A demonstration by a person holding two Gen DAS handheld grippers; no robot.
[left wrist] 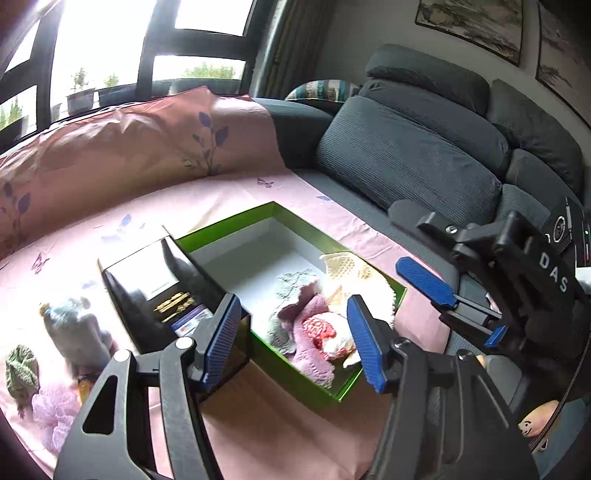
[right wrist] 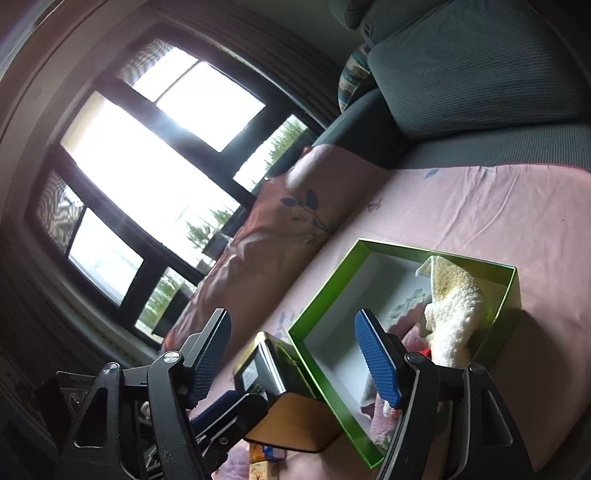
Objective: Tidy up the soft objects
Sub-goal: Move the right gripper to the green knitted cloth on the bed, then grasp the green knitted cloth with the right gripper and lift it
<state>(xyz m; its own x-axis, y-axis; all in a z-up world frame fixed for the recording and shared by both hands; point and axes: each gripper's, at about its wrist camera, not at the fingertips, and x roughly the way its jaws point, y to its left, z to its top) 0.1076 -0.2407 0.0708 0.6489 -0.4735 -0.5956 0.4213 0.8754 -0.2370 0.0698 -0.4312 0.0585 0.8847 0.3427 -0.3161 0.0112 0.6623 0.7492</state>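
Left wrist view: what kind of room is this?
Probably a home living room: a grey sofa with a pink sheet spread over it, a big window, and framed pictures on the wall.

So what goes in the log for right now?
left gripper: open, empty | right gripper: open, empty | green box: knits inside | green knit: outside

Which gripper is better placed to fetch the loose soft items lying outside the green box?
Left, probably. The left gripper is open and empty; its view shows the green knit and lilac knit nearby, beyond the black box.
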